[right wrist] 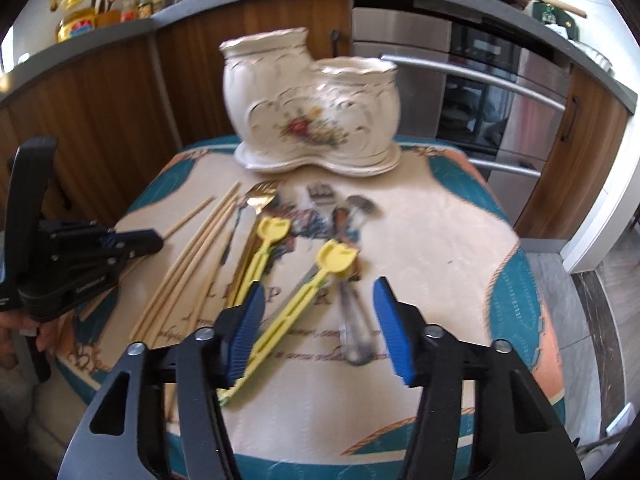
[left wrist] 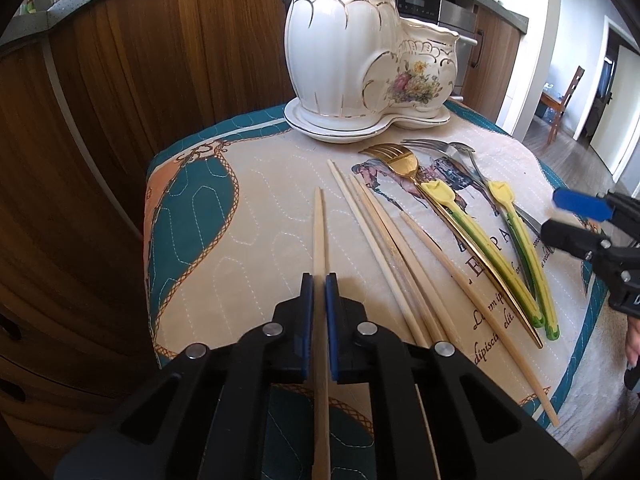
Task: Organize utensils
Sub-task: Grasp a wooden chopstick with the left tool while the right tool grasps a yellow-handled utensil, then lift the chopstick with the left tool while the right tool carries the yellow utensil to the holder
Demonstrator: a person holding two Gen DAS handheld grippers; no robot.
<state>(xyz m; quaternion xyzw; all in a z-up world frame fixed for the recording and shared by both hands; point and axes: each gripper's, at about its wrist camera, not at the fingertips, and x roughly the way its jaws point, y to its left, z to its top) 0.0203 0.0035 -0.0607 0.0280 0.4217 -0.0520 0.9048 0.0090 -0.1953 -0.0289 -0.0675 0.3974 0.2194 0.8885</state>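
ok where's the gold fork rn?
Left wrist view, right of centre: the gold fork lies on the cloth, tines toward the ceramic holder, between the loose chopsticks and a yellow-green utensil.

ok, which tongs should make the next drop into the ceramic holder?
Left, probably. The left tongs are shut on a chopstick, aimed roughly toward the ceramic holder. The right tongs are open and empty above a yellow utensil and would need to grasp first.
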